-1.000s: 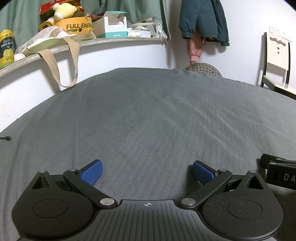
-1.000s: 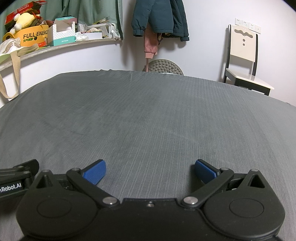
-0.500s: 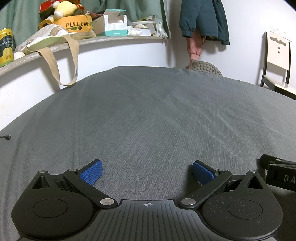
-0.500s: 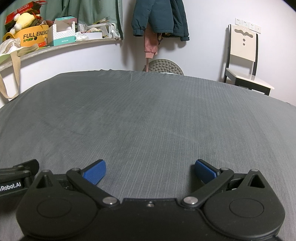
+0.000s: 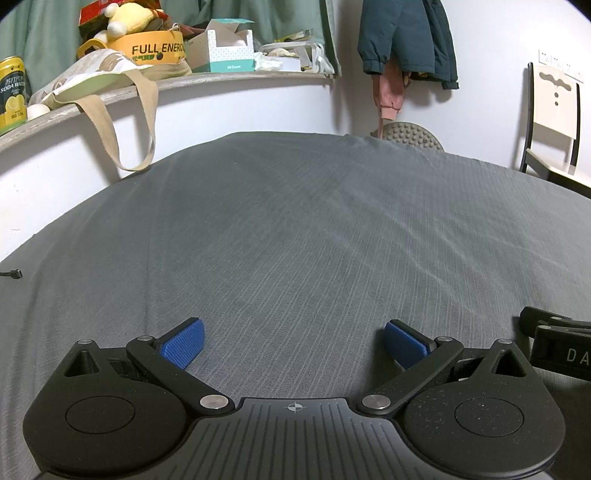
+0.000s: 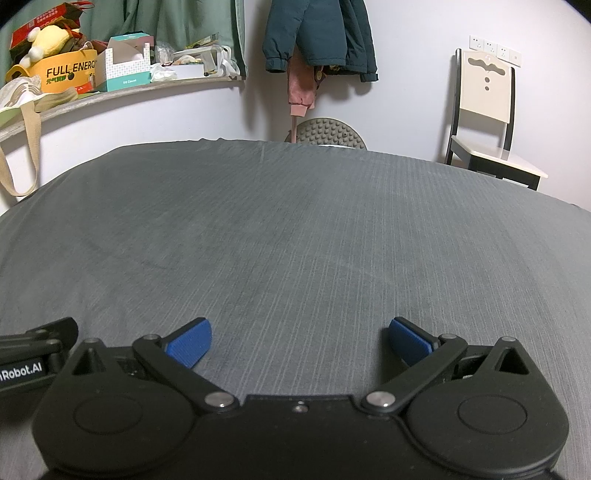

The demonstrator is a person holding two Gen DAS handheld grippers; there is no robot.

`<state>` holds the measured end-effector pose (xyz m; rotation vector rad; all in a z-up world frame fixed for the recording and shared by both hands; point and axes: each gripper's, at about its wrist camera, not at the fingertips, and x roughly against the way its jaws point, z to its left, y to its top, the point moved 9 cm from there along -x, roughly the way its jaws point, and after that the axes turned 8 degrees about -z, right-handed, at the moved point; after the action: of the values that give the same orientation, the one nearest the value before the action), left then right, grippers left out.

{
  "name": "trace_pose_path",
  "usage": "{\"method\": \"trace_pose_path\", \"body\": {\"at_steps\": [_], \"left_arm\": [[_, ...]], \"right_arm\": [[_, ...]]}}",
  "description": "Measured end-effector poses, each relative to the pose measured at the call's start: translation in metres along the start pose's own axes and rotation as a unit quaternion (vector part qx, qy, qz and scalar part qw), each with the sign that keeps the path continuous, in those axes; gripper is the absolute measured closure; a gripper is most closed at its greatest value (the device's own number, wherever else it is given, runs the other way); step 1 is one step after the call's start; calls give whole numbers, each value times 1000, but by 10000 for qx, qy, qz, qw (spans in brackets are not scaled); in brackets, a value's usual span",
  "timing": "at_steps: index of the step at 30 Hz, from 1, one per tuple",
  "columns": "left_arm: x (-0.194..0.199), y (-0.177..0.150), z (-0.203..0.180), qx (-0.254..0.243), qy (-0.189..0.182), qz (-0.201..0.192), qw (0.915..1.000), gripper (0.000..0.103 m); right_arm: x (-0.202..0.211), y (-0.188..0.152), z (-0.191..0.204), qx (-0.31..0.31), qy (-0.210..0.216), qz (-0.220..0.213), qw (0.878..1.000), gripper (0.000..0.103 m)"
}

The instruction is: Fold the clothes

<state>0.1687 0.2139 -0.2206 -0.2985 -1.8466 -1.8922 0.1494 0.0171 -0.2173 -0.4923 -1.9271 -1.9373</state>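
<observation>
No garment lies on the grey bed cover [image 5: 295,229], so the folding looks either unstarted or finished; the pictures do not show which. The left gripper [image 5: 293,343] and right gripper [image 6: 299,341] sit side by side near the cover's near edge, jaws spread wide, holding nothing. The cover is finely ribbed, soft and faintly creased; the finger pads [image 6: 189,343] are blue and knurled.

Bedcover [image 5: 295,229] grey, fine stripes; jacket [image 6: 317,33] dark teal; curtain [image 6: 166,18] green.
</observation>
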Motion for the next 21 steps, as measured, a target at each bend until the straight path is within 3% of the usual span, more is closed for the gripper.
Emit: {"method": "trace_pose_path", "body": {"at_steps": [21], "left_arm": [[4,1,1,-74,5,45,10000,0]], "right_arm": [[2,2,-4,-31,-17,-18,10000,0]]}}
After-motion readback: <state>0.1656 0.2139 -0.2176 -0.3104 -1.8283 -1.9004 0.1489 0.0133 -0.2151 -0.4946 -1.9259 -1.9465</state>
